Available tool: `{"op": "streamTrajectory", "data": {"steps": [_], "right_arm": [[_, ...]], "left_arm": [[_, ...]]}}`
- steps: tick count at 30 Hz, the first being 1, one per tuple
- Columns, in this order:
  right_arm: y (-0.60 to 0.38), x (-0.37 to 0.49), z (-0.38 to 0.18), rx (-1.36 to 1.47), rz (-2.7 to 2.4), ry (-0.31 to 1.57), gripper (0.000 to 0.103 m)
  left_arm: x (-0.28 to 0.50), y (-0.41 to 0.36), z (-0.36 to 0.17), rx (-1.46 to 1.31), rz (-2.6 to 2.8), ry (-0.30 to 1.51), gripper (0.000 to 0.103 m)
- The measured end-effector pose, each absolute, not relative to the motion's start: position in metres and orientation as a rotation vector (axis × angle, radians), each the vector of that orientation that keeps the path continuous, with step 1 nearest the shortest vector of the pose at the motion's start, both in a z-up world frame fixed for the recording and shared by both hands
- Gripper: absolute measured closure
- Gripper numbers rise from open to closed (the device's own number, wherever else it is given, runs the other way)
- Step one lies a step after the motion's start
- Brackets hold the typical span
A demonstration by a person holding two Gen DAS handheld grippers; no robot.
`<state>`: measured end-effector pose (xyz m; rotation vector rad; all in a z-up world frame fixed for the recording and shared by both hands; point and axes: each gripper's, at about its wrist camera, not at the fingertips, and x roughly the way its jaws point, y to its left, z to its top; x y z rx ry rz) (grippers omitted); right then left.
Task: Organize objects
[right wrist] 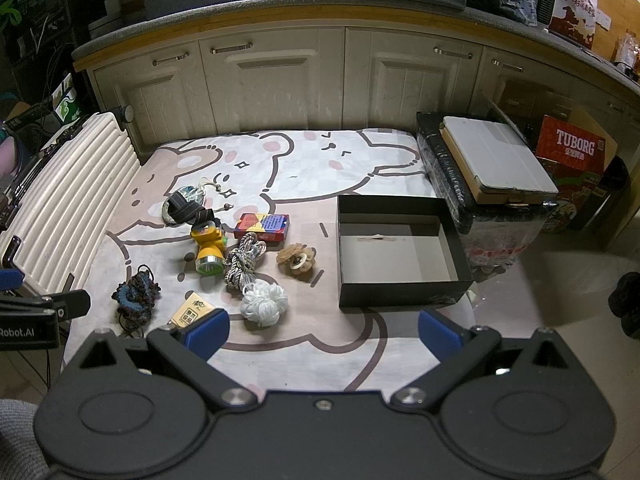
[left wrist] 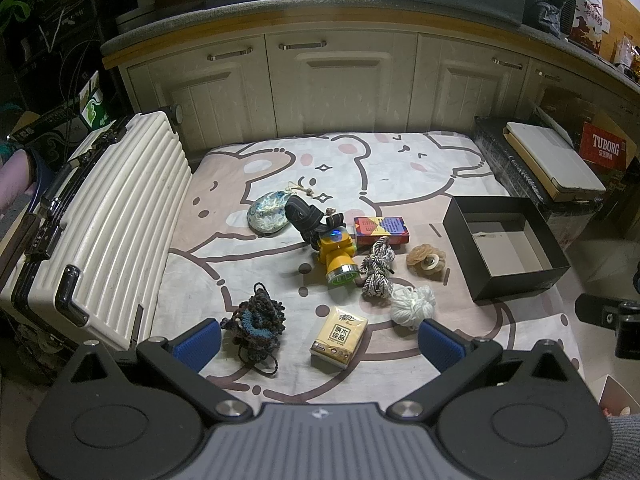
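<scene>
Several small objects lie on a bear-print blanket (left wrist: 360, 168): a yellow headlamp (left wrist: 334, 254) with black strap, a red card box (left wrist: 382, 231), a black-white rope bundle (left wrist: 376, 266), a beige flower clip (left wrist: 426, 260), a white yarn ball (left wrist: 412, 306), a tissue pack (left wrist: 339, 336), a dark crochet bundle (left wrist: 260, 320) and a blue pouch (left wrist: 268, 212). An open black box (left wrist: 506, 244) stands empty at the right. My left gripper (left wrist: 318, 344) is open above the near blanket edge. My right gripper (right wrist: 324, 334) is open, near the box (right wrist: 400, 250) and the yarn ball (right wrist: 264, 304).
A white ribbed suitcase (left wrist: 104, 240) lies along the blanket's left edge. A black wrapped crate (right wrist: 480, 200) with a grey board on top stands right of the box. Cream cabinets (left wrist: 340, 88) run along the back. A red Tuborg carton (right wrist: 574, 146) stands far right.
</scene>
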<state>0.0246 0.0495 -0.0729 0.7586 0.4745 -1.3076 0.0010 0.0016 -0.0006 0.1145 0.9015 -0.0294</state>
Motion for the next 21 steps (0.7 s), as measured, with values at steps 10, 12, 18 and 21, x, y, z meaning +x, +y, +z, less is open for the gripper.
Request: {"op": "streamTrajectory", "data": {"steps": [10,12,18,21], "right_arm": [[0.0484,0.0252,-0.0730,0.761,-1.310,0.472,0.001],[0.0480,0.0265,-0.0730,0.762,-1.310,0.471,0.001],[0.0466,0.0269,-0.0732,0.763,-1.314,0.470,0.001],[0.0472,0.0258,-0.0745,0.763,-1.316,0.471,0.001]], "left_arm": [[0.0012,0.0019,-0.0007,0.122,-0.035,0.900,0.000],[0.0011,0.0019,-0.0007,0.122,-0.036,0.900,0.000],[0.0011,0.0017,-0.0007,0.142,-0.055,0.896,0.000],[0.0011,0.0017,-0.0007,0.145,-0.058,0.896,0.000]]}}
